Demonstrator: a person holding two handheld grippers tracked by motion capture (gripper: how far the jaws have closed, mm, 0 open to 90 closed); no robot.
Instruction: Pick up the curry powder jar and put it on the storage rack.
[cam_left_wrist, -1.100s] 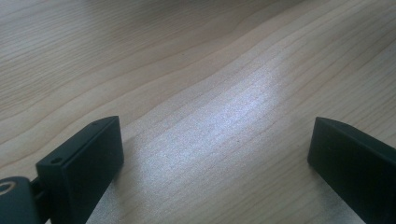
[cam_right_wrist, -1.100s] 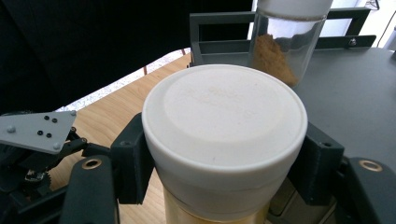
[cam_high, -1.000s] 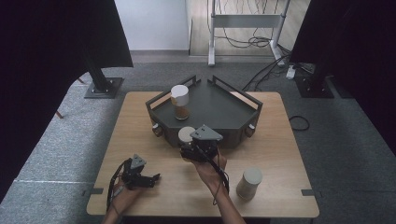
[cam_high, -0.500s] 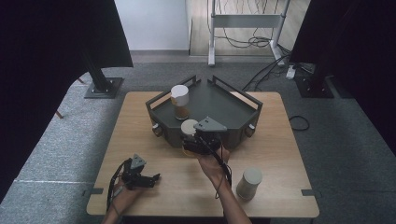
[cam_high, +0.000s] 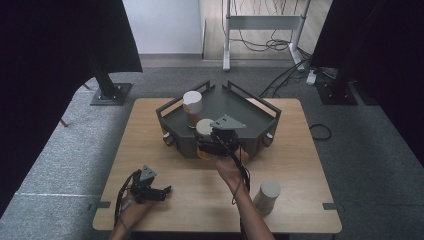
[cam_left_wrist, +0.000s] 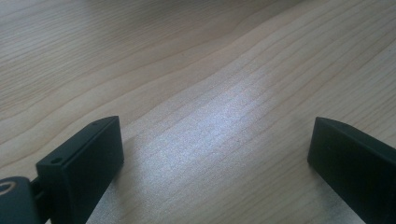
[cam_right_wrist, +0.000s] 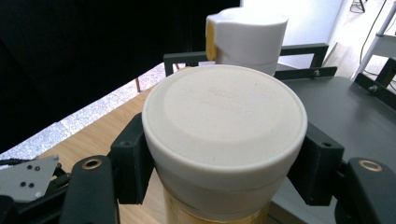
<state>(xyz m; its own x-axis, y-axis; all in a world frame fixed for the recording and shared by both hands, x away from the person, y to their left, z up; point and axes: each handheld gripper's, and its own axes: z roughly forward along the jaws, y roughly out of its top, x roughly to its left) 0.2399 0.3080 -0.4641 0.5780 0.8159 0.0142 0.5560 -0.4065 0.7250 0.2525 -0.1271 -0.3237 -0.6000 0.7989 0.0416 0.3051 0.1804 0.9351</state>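
Observation:
A jar with a white lid and yellowish contents (cam_right_wrist: 224, 112) sits between the jaws of my right gripper (cam_right_wrist: 224, 163), which is shut on it just under the lid. In the high view the right gripper (cam_high: 205, 141) holds this jar (cam_high: 204, 127) in the air over the front edge of the dark grey tray (cam_high: 250, 112). A second white-lidded jar (cam_high: 192, 103) stands in the tray's back left part, also seen behind the held one (cam_right_wrist: 247, 39). My left gripper (cam_high: 159, 191) rests low over the table (cam_left_wrist: 210, 70) near the front left, open (cam_left_wrist: 212, 154) with nothing between its fingers.
A third white-lidded jar (cam_high: 267, 196) stands on the wooden table (cam_high: 150, 135) at the front right. The tray has raised rails (cam_high: 250, 97) along its back sides. Dark curtains, a stand base (cam_high: 111, 93) and floor cables lie beyond the table.
My right gripper has risen and moved away from the person, carrying the jar from in front of the tray to over its front edge. The left gripper has stayed in place.

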